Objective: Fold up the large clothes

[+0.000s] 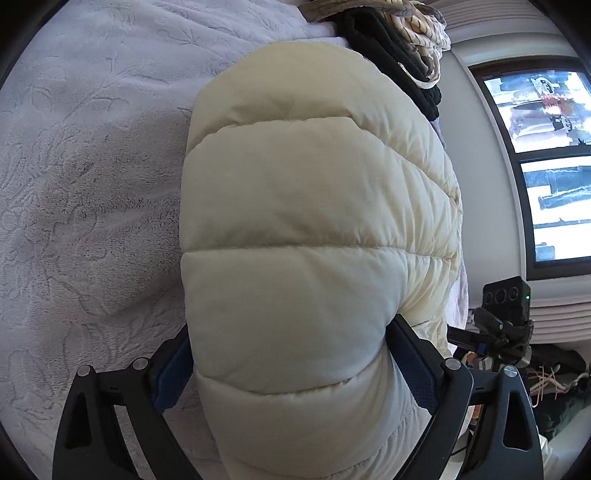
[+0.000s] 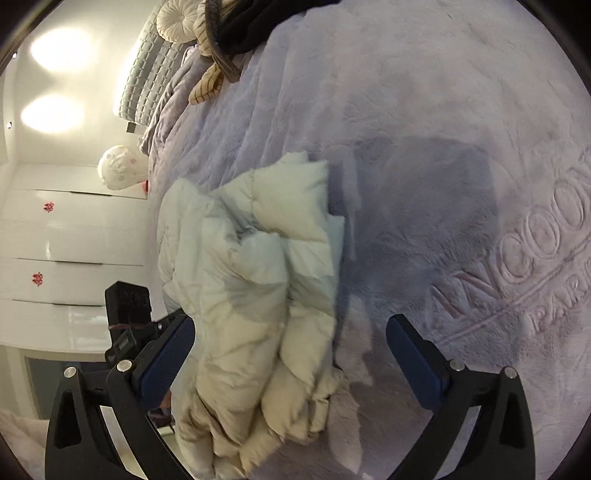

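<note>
A cream puffer jacket (image 1: 306, 240) lies bunched on the lavender plush blanket (image 1: 92, 166). In the left wrist view its quilted bulk fills the gap of my left gripper (image 1: 291, 362); the fabric touches both blue pads, and the jaws stand wide with no clear pinch. In the right wrist view the crumpled jacket (image 2: 258, 277) rests on the blanket (image 2: 443, 147) beside the left finger (image 2: 166, 358) of my right gripper (image 2: 290, 343), which is open. Its right finger (image 2: 413, 354) is apart from the cloth.
A heap of dark and striped clothes (image 1: 399, 55) (image 2: 236, 33) sits at the far end of the bed. A window (image 1: 546, 147) lies past the bed's edge, with hangers (image 1: 546, 376) on the floor. White drawers (image 2: 74, 240) stand across the room.
</note>
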